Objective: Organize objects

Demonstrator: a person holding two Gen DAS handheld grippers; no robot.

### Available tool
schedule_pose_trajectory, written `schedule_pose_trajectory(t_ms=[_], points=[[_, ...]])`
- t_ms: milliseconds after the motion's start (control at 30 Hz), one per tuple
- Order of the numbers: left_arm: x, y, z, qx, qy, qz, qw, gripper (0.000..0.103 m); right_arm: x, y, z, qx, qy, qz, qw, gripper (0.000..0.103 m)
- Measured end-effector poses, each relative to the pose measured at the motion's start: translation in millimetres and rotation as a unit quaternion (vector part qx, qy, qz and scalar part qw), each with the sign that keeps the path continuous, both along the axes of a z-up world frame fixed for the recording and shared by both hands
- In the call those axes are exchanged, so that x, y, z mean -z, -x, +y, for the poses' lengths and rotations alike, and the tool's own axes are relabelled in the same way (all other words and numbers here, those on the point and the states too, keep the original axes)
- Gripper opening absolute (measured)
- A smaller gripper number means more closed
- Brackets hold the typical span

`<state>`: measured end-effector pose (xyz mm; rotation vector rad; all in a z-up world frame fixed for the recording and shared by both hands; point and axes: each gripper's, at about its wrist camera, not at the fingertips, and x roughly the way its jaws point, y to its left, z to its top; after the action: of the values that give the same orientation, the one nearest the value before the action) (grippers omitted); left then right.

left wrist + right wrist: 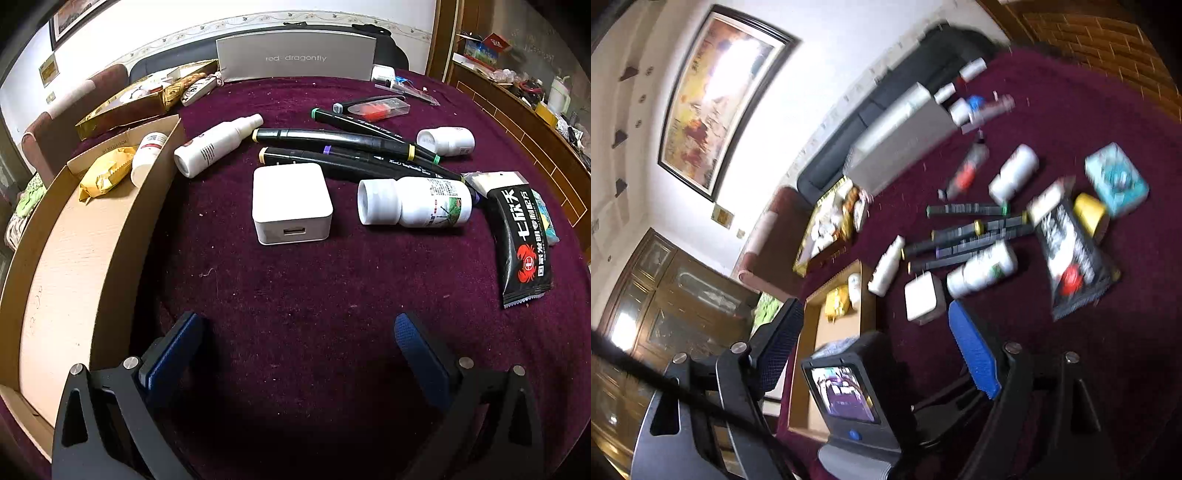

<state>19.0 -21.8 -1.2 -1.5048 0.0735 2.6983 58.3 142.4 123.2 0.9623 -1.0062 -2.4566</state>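
A cardboard box [74, 258] stands at the left on the maroon cloth and holds a yellow packet [105, 173] and a small white bottle [146, 157]. On the cloth lie a white charger cube [290, 203], a white spray bottle [216, 144], several black markers [351, 147], a white labelled bottle [413, 201] and a black crab snack packet [521, 243]. My left gripper [299, 332] is open and empty, low over the cloth in front of the charger. My right gripper [875, 328] is open and empty, raised and tilted; the same objects show blurred beyond it, with the box [834, 332] below.
A grey shoe box [295, 55] stands at the table's back edge, a gold tray of snacks [140, 99] at the back left. Another white bottle [447, 140] and a clear pack [376, 107] lie at the back right. A teal box [1115, 181] and yellow cup [1089, 212] lie farther right.
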Motion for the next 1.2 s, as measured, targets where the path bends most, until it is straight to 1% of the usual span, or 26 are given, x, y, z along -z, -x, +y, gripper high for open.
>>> schedule_pose_trajectory(t_ms=[100, 133, 200, 233, 267, 300, 333, 400, 467, 533, 600, 667, 700, 800, 900, 967, 1033, 1067, 1100, 1167, 1200], points=[[0, 0, 0, 0.0, 0.0, 0.0, 1.0, 0.102, -17, -8, -1, 0.009, -0.055, 0.037, 0.998, 0.082], [-2, 0, 0, 0.0, 0.0, 0.0, 1.0, 0.102, -19, -10, -1, 0.006, -0.058, 0.045, 0.997, 0.082], [-1, 0, 0, 0.0, 0.0, 0.0, 1.0, 0.102, -21, -11, 0, -0.005, -0.045, 0.052, 0.998, 0.083], [-5, 0, 0, 0.0, 0.0, 0.0, 1.0, 0.102, -19, -10, 1, -0.014, -0.03, 0.048, 0.998, 0.083], [-1, 0, 0, 0.0, 0.0, 0.0, 1.0, 0.102, -18, -8, 2, -0.019, -0.019, 0.044, 0.999, 0.083], [-1, 0, 0, 0.0, 0.0, 0.0, 1.0, 0.102, -17, -7, 3, -0.018, -0.019, 0.044, 0.999, 0.083], [-5, 0, 0, 0.0, 0.0, 0.0, 1.0, 0.102, -18, -9, 3, -0.007, -0.035, 0.049, 0.998, 0.083], [-2, 0, 0, 0.0, 0.0, 0.0, 1.0, 0.102, -20, -10, 1, 0.005, -0.061, 0.059, 0.996, 0.083], [-2, 0, 0, 0.0, 0.0, 0.0, 1.0, 0.102, -22, -13, -4, 0.003, -0.078, 0.068, 0.995, 0.083], [-3, 0, 0, 0.0, 0.0, 0.0, 1.0, 0.102, -26, -16, -13, -0.001, -0.112, 0.082, 0.99, 0.083], [-5, -1, -1, 0.0, 0.0, 0.0, 1.0, 0.102, -30, -21, -15, 0.015, -0.138, 0.097, 0.986, 0.083], [-4, 0, 0, 0.0, 0.0, 0.0, 1.0, 0.102, -33, -24, -14, 0.031, -0.149, 0.108, 0.982, 0.083], [-1, 0, 0, 0.0, 0.0, 0.0, 1.0, 0.102, -34, -26, -14, 0.034, -0.153, 0.113, 0.981, 0.083], [-4, -1, 0, 0.0, 0.0, 0.0, 1.0, 0.102, -34, -28, -18, 0.037, -0.168, 0.124, 0.977, 0.083], [-1, 0, 0, 0.0, 0.0, 0.0, 1.0, 0.102, -26, -27, -18, 0.046, -0.161, 0.114, 0.979, 0.083], [-1, 0, 0, 0.0, 0.0, 0.0, 1.0, 0.102, -19, -20, -11, 0.051, -0.156, 0.082, 0.983, 0.083], [-3, 0, -1, 0.0, 0.0, 0.0, 1.0, 0.102, -10, -14, 6, 0.056, -0.107, 0.051, 0.991, 0.083], [-2, 0, 0, 0.0, 0.0, 0.0, 1.0, 0.102, -6, -12, 14, 0.067, -0.089, 0.037, 0.993, 0.083], [-5, 0, -1, 0.0, 0.0, 0.0, 1.0, 0.102, -3, -11, 20, 0.078, -0.078, 0.029, 0.993, 0.083], [-2, 0, -1, 0.0, 0.0, 0.0, 1.0, 0.102, -3, -11, 25, 0.084, -0.077, 0.025, 0.993, 0.083], [-5, 0, -1, 0.0, 0.0, 0.0, 1.0, 0.102, -2, -11, 26, 0.084, -0.075, 0.021, 0.993, 0.083]])
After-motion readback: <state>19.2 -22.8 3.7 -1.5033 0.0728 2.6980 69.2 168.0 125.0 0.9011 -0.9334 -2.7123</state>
